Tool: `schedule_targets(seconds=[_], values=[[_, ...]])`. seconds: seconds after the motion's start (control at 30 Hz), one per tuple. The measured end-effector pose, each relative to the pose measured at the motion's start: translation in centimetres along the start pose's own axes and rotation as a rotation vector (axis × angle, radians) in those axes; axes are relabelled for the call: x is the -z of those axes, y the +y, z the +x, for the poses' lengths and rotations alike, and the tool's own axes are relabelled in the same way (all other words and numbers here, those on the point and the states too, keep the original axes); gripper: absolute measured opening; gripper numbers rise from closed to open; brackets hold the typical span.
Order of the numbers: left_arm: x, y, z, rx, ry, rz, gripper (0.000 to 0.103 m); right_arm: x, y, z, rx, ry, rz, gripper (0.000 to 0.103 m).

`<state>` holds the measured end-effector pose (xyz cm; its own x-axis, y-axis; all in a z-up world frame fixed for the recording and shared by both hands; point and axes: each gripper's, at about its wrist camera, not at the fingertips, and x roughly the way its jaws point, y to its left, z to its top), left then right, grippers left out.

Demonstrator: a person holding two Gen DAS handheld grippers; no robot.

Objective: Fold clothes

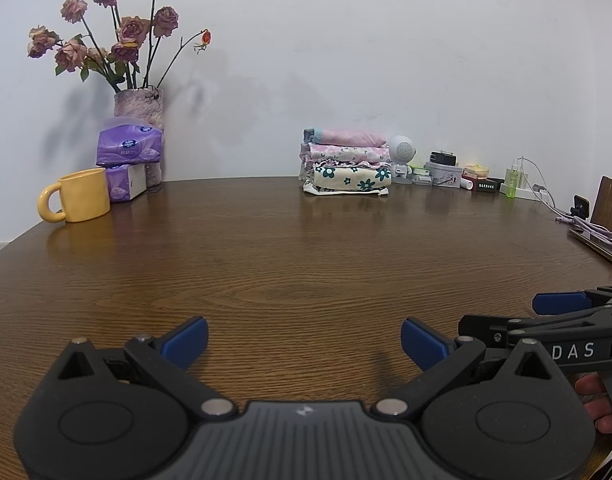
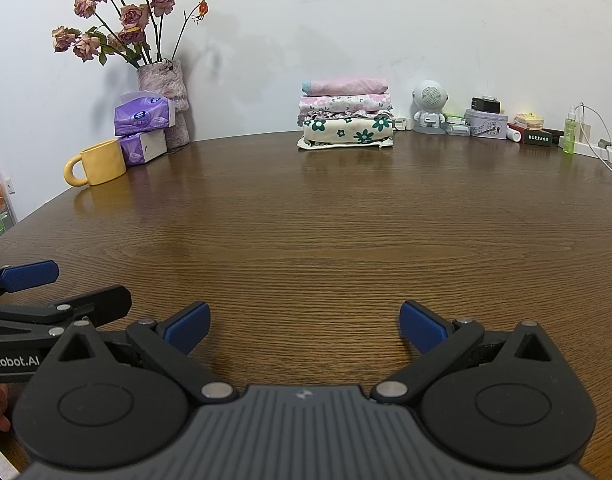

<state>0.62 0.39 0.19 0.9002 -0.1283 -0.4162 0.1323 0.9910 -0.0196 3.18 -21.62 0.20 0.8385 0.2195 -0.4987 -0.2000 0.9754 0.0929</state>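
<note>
Both claws, left claw [image 1: 304, 342] and right claw [image 2: 304, 326], sit spread apart, gripping nothing, low over the near table [image 2: 306, 220]. The stack of folded clothes [image 2: 345, 114] is far, by the wall.

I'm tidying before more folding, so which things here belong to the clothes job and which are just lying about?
Job: stack of folded clothes; left gripper and right gripper, both open.

Lying about: yellow mug, tissue packs, vase of roses, white speaker, green spray bottle.
</note>
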Motion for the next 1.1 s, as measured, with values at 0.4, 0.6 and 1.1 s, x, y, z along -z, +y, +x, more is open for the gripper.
schedule_targets(seconds=[0.4, 0.6, 1.1], values=[[0.07, -0.03, -0.06, 0.001, 0.000, -0.003, 0.103, -0.04, -0.03, -0.01, 0.000, -0.001, -0.001, 0.103], [0.05, -0.04, -0.08, 0.001, 0.001, -0.003, 0.103, -0.04, 0.08, -0.02, 0.001, -0.002, -0.001, 0.103], [0.13, 0.04, -0.01, 0.004, -0.002, -0.003, 0.103, 0.04, 0.16, -0.08, 0.000, -0.004, 0.002, 0.103]])
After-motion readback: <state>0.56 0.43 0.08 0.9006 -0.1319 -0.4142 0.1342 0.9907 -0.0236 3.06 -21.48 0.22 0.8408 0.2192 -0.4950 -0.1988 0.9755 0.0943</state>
